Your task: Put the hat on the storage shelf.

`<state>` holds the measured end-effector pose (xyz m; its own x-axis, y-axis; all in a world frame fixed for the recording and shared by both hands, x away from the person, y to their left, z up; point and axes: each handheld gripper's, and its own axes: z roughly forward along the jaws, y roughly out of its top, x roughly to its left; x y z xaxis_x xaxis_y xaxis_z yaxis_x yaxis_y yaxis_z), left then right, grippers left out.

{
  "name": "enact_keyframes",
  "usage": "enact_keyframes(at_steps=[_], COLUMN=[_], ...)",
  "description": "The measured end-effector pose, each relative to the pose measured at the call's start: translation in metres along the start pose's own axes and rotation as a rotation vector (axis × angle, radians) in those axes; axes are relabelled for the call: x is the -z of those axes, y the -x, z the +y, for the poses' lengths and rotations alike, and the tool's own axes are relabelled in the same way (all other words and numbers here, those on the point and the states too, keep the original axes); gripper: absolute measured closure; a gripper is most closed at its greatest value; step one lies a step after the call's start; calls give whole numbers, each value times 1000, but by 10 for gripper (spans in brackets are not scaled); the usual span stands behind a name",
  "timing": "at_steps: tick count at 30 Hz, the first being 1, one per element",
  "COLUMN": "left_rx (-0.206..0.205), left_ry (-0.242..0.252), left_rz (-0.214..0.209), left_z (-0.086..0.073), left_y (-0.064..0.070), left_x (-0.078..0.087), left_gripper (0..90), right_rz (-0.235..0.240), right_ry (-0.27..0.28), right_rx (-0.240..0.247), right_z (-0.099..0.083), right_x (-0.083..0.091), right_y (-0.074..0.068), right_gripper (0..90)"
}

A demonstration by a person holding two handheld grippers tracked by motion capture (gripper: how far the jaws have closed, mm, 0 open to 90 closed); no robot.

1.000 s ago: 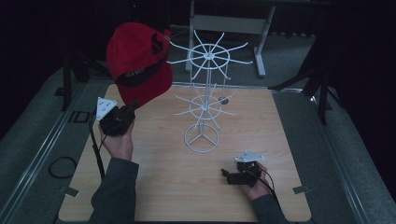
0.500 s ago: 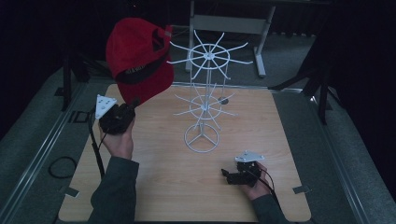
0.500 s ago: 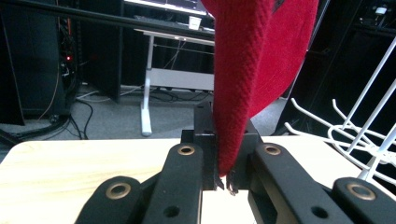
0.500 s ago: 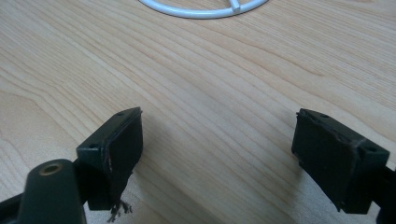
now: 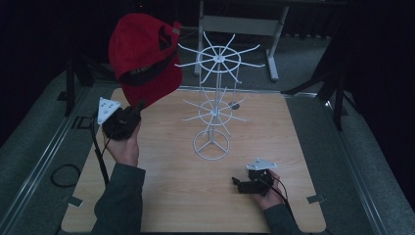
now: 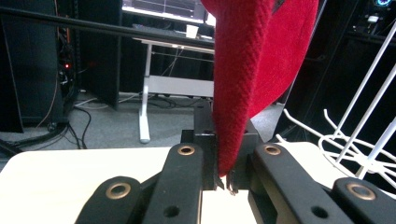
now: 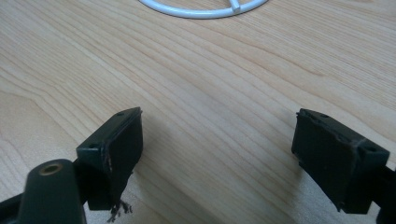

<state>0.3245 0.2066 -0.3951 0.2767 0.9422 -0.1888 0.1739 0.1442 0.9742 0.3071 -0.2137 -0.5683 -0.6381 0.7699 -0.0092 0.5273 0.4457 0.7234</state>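
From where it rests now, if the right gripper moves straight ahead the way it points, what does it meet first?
Most likely the round white base ring of the wire stand. The right gripper stands open, with bare wooden table up to that ring. Depth is hard to judge.

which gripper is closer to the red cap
Left. The left gripper is shut on the red cap, holding it up; the right gripper rests open on the table, apart from it.
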Motion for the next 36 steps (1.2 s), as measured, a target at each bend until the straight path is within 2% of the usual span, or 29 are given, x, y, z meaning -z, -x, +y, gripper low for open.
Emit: enact_keyframes(at_steps=[21,36], left_rx=[7,-3], left_ry=[41,37], left_rz=[-34,-50], left_z=[7,2], left_y=[5,8], left_x=[8,8], left_gripper=[861,861], right_rz=[0,0], right_ry=[-1,-1], right_rx=[0,0], right_z=[0,0], right_x=[0,0], right_y=[0,0], right_gripper=[163,163])
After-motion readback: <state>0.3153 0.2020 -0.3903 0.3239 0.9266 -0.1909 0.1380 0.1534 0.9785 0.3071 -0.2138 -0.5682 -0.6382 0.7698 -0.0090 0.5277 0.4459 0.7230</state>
